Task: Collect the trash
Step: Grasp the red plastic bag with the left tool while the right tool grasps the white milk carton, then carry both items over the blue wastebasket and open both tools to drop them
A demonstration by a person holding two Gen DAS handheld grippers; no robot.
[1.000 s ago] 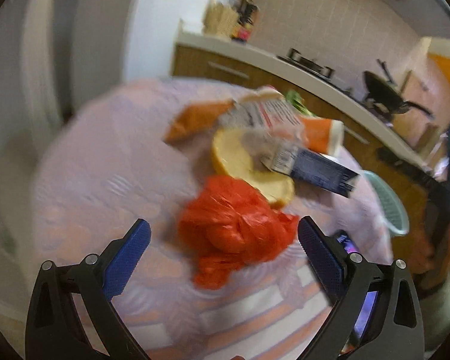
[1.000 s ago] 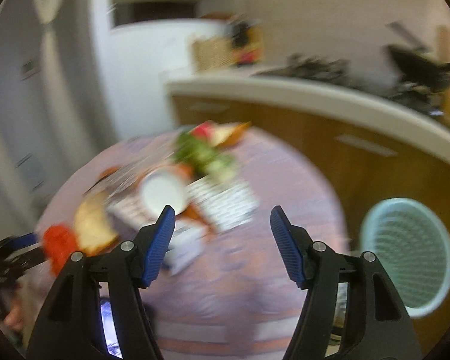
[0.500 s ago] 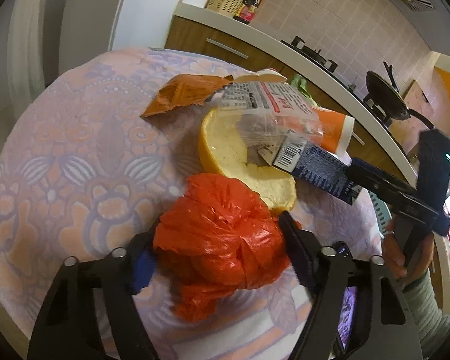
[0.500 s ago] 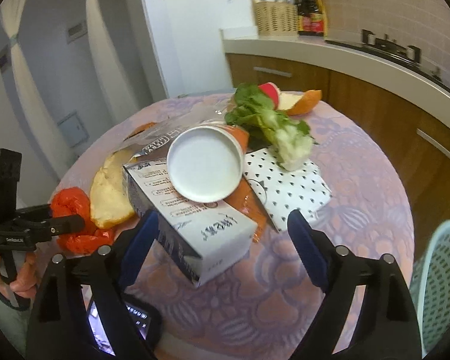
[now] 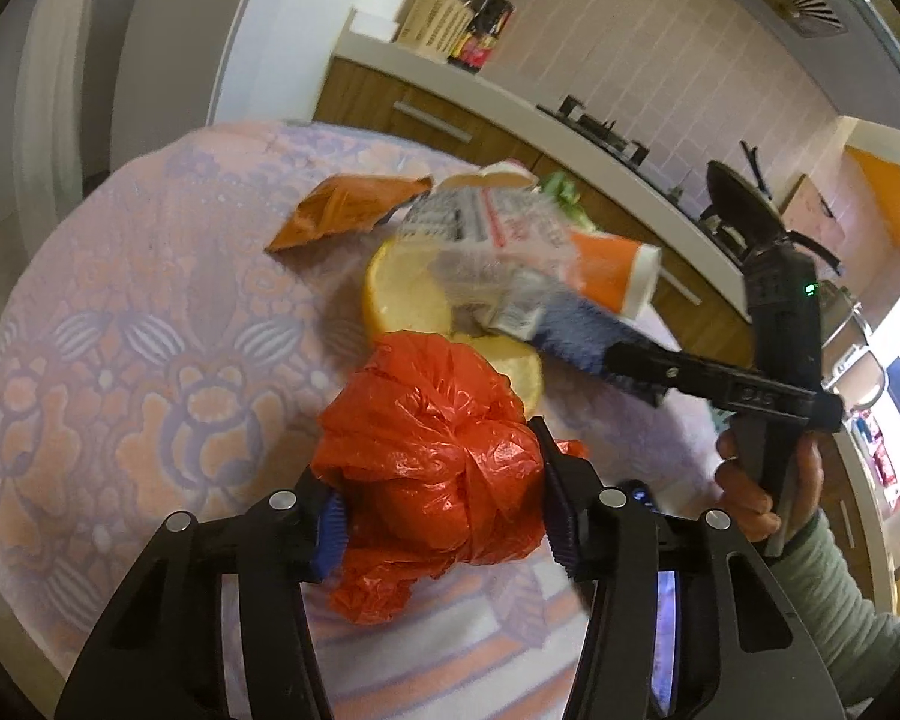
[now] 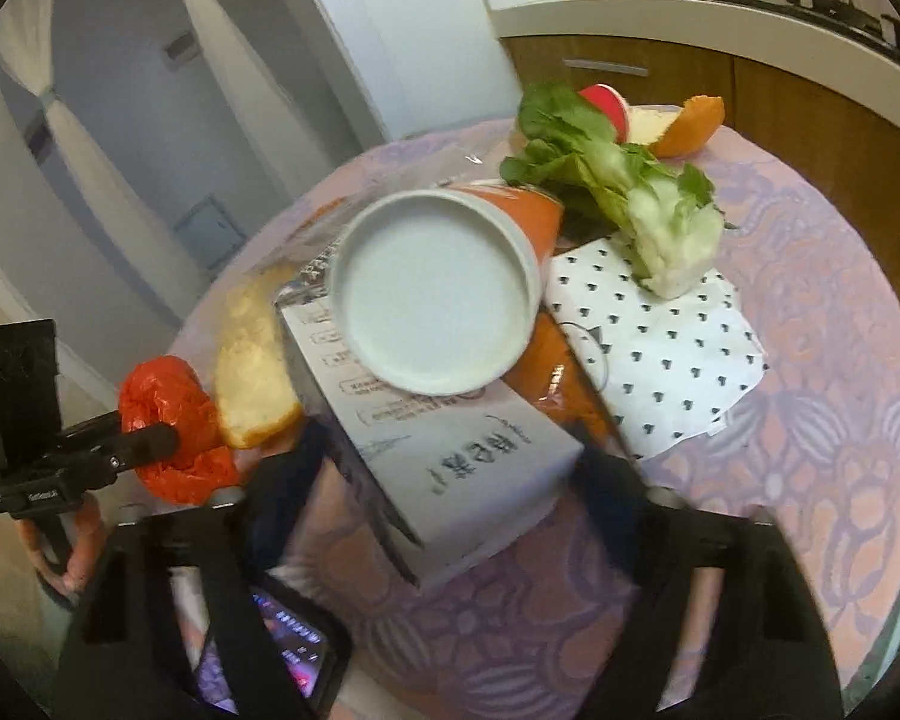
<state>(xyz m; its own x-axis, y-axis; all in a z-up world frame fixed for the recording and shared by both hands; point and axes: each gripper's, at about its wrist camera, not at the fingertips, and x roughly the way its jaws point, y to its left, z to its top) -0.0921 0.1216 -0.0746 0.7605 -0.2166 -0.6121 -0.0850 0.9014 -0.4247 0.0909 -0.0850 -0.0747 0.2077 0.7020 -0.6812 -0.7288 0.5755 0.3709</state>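
1 crumpled orange plastic bag (image 5: 432, 456) sits gripped between the left gripper's (image 5: 441, 519) just-closing jaws. Beside it, the right gripper's (image 6: 444, 480) narrowing jaws flank 1 white carton (image 6: 450, 450), print unreadable, contact unclear. Behind: 1 paper cup (image 6: 438, 294), 1 bok choy (image 6: 642, 204).

The red plastic bag (image 5: 432, 456) hides most of the left gripper's pads (image 5: 330, 531). At six o'clock in the right wrist view, a phone (image 6: 270, 654) is half covered, its screen unreadable; the carton's (image 6: 450, 450) print is blurred
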